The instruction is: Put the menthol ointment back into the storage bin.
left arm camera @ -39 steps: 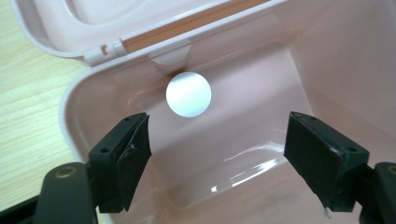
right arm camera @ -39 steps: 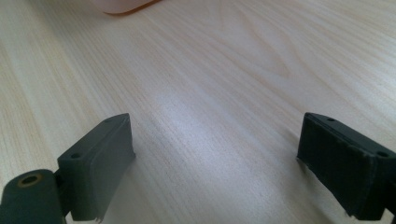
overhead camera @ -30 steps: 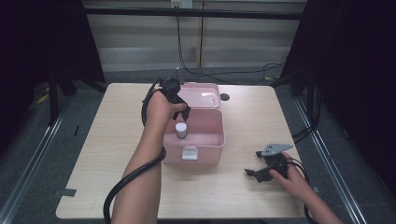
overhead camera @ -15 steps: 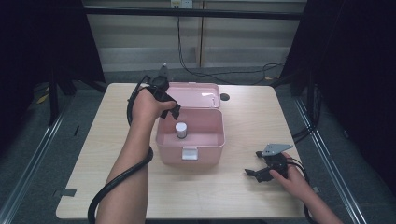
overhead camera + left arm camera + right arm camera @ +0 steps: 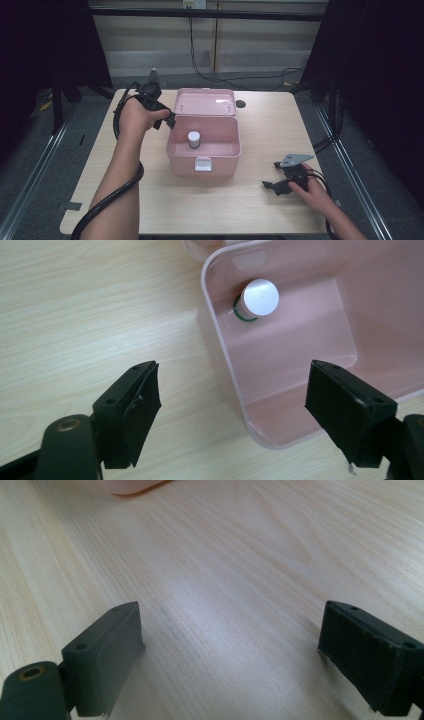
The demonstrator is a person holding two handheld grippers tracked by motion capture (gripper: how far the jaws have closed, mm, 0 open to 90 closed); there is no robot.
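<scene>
The left gripper point(image 5: 167, 120) hovers with jaws apart and empty, straddling the near wall of an open pink box point(image 5: 204, 155). Ahead of it, inside the box, stands a small white-capped bottle point(image 5: 258, 298), possibly green-ringed. The right gripper point(image 5: 276, 184) rests wide open and empty on the wooden table point(image 5: 260, 125), well away from the box.

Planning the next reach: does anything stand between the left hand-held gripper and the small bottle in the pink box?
Yes: the pink box wall lies between the left hand-held gripper and the bottle.
</scene>
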